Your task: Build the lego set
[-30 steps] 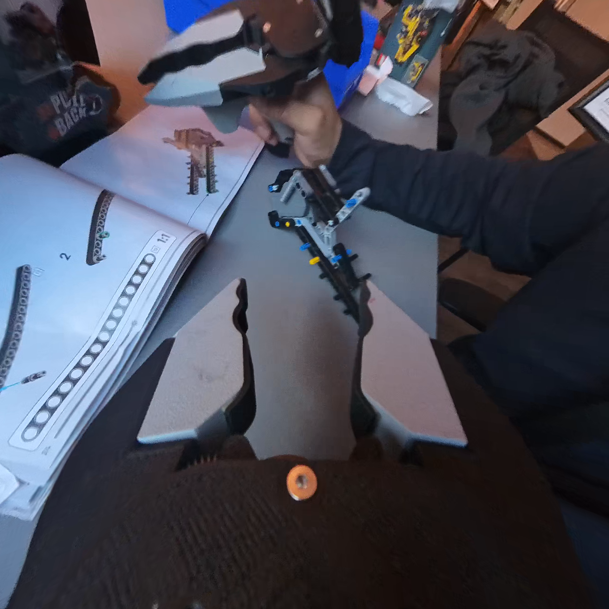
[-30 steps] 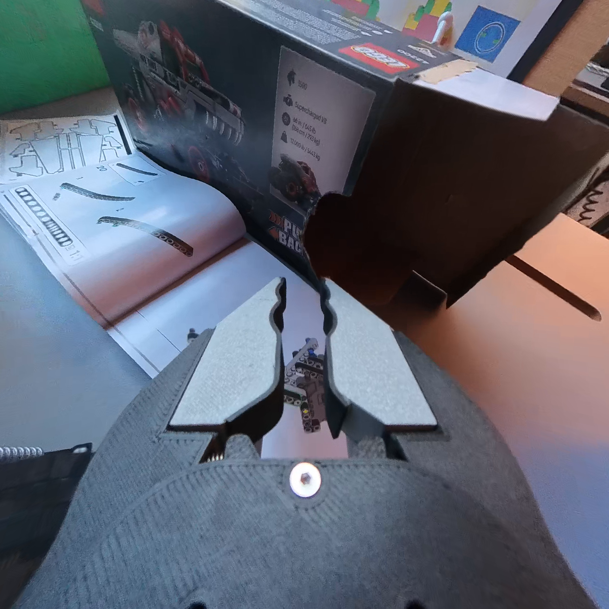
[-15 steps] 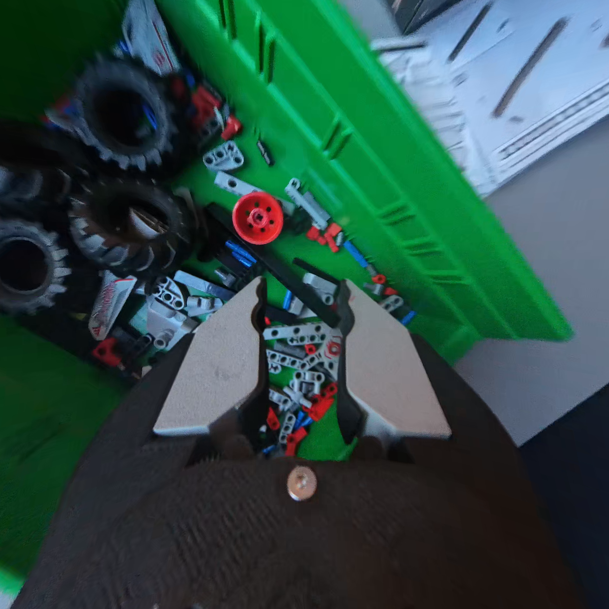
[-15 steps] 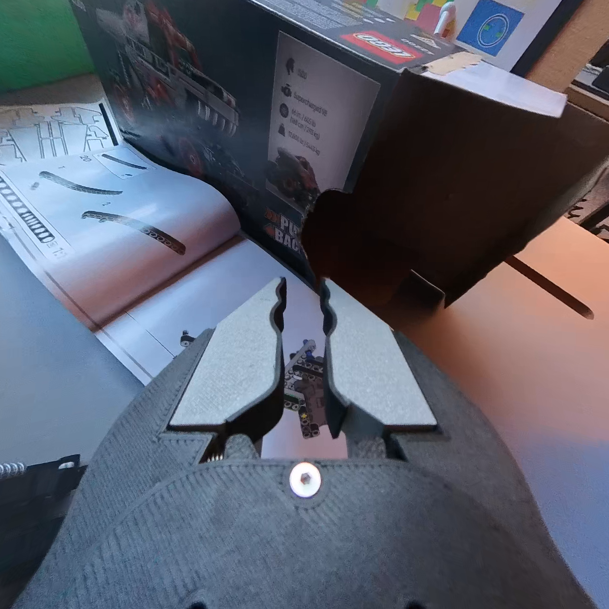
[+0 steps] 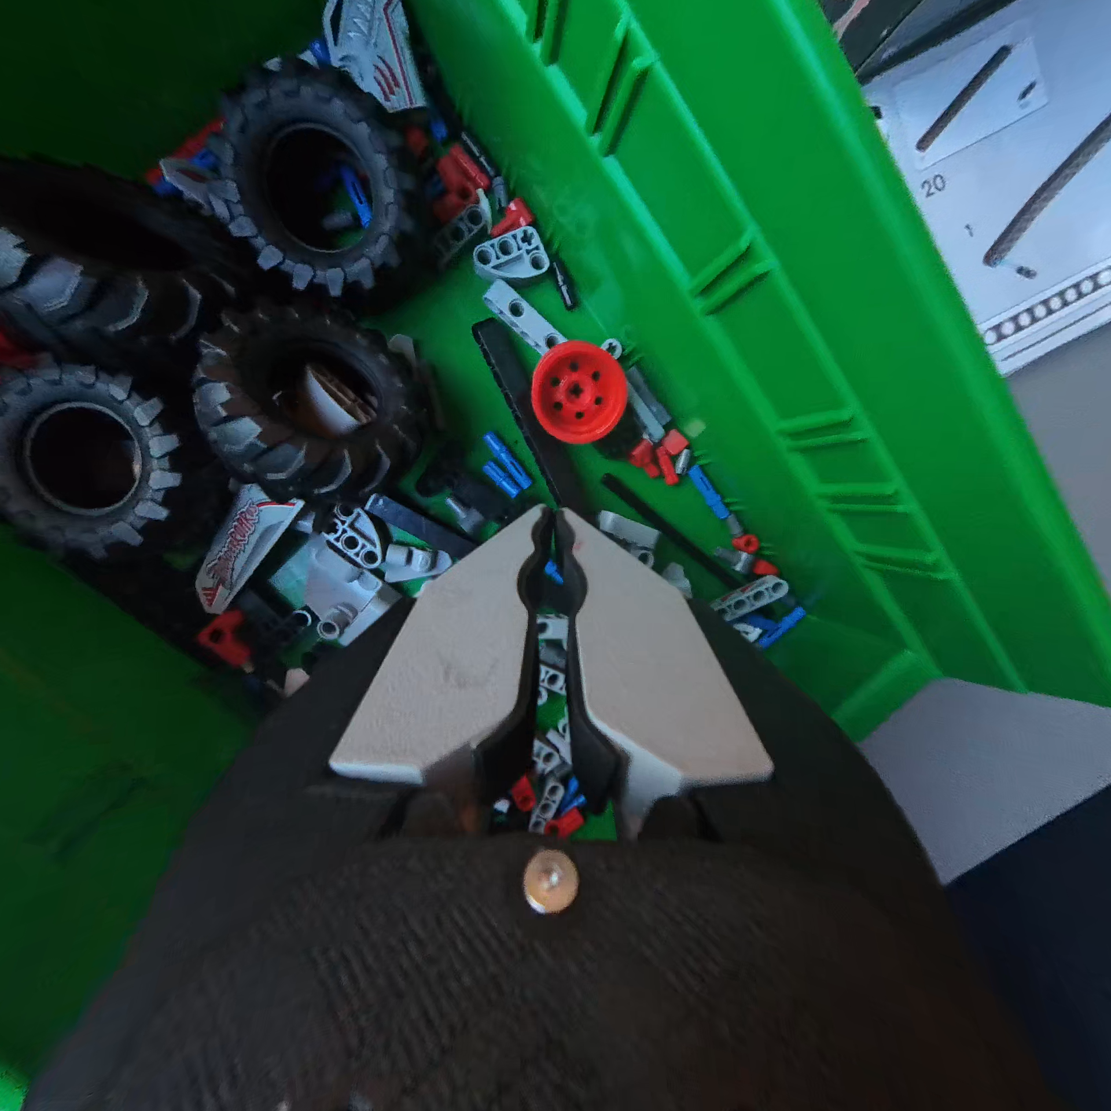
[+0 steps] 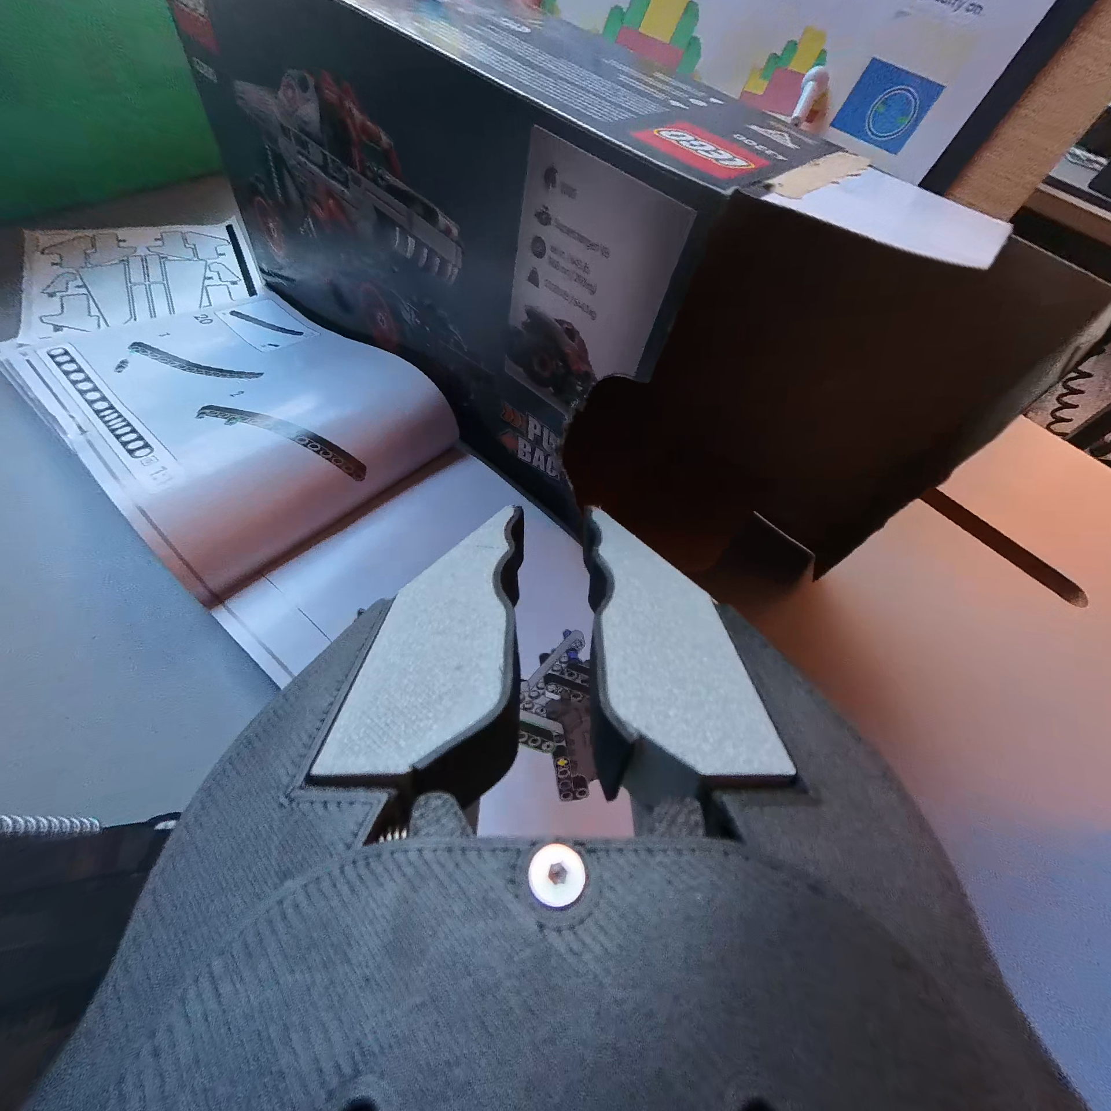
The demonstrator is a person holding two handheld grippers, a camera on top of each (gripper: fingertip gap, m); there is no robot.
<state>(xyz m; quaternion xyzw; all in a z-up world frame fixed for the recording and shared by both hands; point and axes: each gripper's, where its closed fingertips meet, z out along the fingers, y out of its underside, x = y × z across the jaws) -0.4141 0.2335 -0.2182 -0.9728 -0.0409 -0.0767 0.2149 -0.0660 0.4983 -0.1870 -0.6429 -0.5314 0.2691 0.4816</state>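
Observation:
In the left wrist view my left gripper (image 5: 550, 518) reaches down into a green bin (image 5: 721, 300) of loose Lego parts. Its jaws are closed, with the tips pinching the near end of a long black beam (image 5: 511, 397) that lies on the bin floor beside a red wheel hub (image 5: 578, 394). My right gripper (image 6: 553, 529) hovers over the open instruction booklet (image 6: 288, 421). Its jaws stand a narrow gap apart and hold nothing. The printed drawing of the model shows between its fingers.
Several big black tyres (image 5: 312, 180) fill the bin's left side, with small grey, blue and red pieces scattered around. The dark Lego box (image 6: 421, 210) stands right behind the booklet. The grey table (image 6: 72, 601) lies left and a wooden surface (image 6: 902, 661) right.
My left gripper swung from the table over to the green bin, dropped closer to the parts, and its jaws closed at the black beam's end. The right gripper barely moved.

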